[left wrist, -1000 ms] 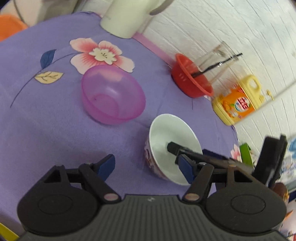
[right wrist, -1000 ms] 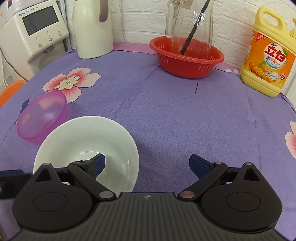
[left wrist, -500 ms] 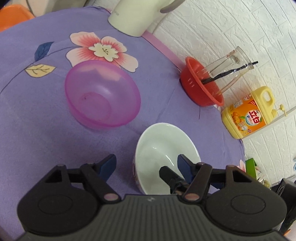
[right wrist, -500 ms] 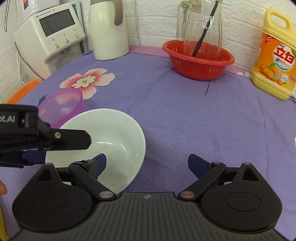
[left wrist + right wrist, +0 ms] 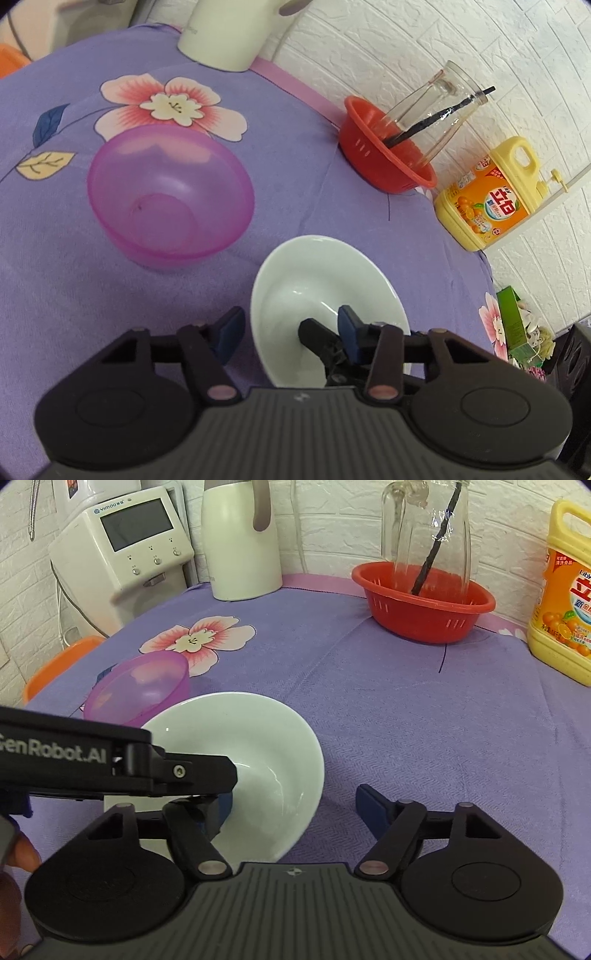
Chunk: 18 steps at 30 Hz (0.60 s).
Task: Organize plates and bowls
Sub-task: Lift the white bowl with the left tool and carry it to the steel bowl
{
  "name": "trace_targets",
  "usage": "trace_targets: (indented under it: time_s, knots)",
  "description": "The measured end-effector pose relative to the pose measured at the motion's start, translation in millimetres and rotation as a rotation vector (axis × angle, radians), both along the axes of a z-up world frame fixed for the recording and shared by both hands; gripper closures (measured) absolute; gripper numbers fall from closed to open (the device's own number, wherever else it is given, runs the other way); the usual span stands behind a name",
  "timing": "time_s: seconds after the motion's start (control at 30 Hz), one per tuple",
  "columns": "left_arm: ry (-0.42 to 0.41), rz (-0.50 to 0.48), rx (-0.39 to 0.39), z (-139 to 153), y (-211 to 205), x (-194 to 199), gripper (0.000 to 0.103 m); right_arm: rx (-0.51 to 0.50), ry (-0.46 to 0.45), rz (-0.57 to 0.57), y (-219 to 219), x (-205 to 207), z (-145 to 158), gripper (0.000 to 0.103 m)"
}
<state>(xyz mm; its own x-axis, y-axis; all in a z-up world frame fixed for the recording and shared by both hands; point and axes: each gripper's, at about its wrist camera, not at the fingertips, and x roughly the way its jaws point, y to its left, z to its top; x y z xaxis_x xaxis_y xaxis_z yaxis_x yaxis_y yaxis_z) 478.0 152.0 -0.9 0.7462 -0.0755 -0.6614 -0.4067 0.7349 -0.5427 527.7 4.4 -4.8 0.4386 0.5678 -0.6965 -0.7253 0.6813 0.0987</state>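
Observation:
A white ceramic bowl (image 5: 325,295) is tilted on the purple cloth, also in the right wrist view (image 5: 258,746). My left gripper (image 5: 288,328) is open and straddles the bowl's near rim, one finger inside, one outside. My right gripper (image 5: 295,805) is open too, its left finger inside the bowl, its right finger outside over the cloth. A translucent pink plastic bowl (image 5: 170,195) stands upright to the left, apart from the white bowl; it also shows in the right wrist view (image 5: 136,690).
A red colander (image 5: 424,602) holding a glass jug (image 5: 428,535) stands at the back. A yellow detergent bottle (image 5: 561,598) is at the back right, a white kettle (image 5: 240,539) and a white appliance (image 5: 122,554) at the back left. An orange stool (image 5: 55,664) is left of the table.
The left gripper has moved in over the white bowl's rim, its finger now inside. The right gripper has shifted right and closer with the bowl; the bowl is tilted more.

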Motion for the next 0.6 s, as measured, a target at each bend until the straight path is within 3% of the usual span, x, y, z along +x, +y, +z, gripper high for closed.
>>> trace_targets:
  time_s: [0.17,0.6]
  knots:
    - [-0.004,-0.008,0.005,-0.8,-0.5,1.0,0.063,0.019,0.021,0.025,4.7,-6.2,2.7,0.026]
    - [0.001,-0.070,-0.003,16.0,-19.3,-33.0,0.067,-0.002,0.023,0.001,-7.8,-41.4,16.9,0.026]
